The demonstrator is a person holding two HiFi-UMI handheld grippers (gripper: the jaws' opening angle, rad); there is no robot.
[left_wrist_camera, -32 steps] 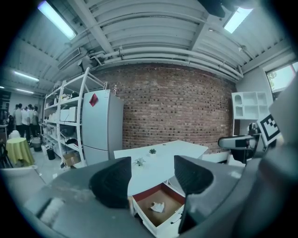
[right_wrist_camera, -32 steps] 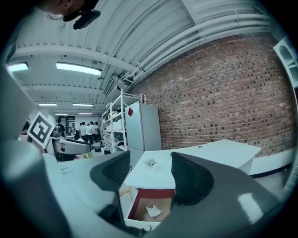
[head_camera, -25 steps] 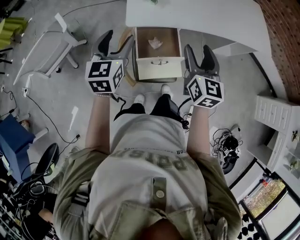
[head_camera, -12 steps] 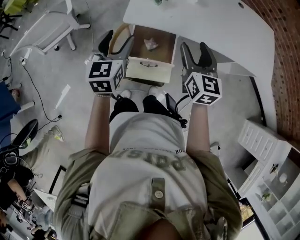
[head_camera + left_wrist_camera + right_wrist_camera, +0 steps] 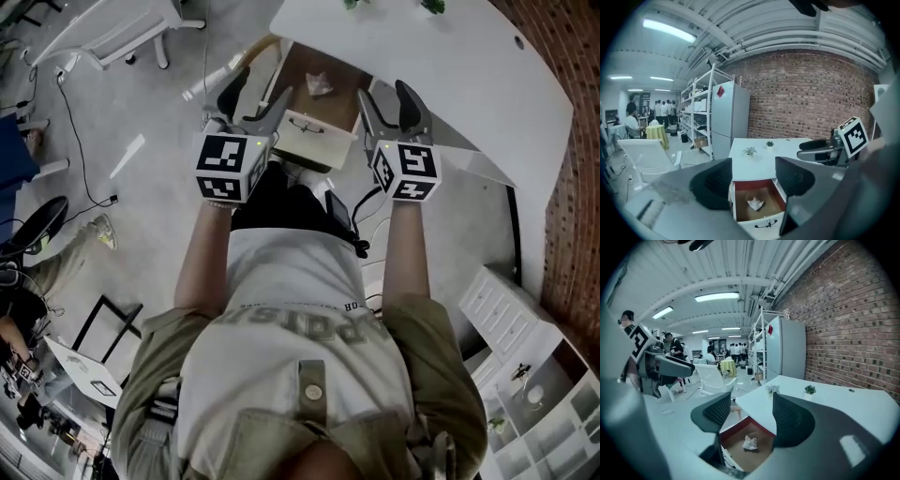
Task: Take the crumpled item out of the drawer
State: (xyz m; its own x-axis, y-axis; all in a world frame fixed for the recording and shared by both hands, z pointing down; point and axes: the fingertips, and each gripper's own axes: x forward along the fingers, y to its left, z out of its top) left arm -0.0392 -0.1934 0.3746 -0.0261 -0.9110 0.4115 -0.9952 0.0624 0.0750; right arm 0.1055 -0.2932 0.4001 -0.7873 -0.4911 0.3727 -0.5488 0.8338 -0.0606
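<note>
A white crumpled item [image 5: 321,85] [image 5: 755,203] [image 5: 750,442] lies on the brown floor of the pulled-out drawer [image 5: 317,138] under the white table [image 5: 450,66]. My left gripper [image 5: 254,97] hangs open at the drawer's left side, its jaws apart and empty. At the drawer's right side my right gripper [image 5: 391,105] is open and empty too. Both stay above and short of the item. In each gripper view the item shows between the two dark jaws.
Two small potted plants [image 5: 749,151] [image 5: 769,144] stand on the table top. A white chair [image 5: 122,28] and cables [image 5: 66,103] lie on the floor at the left. White shelving [image 5: 525,375] stands at the lower right. People [image 5: 658,110] stand far off.
Both grippers have moved forward and closer to the drawer's sides. The head view has swung, so the table and drawer sit more to the right and tilted.
</note>
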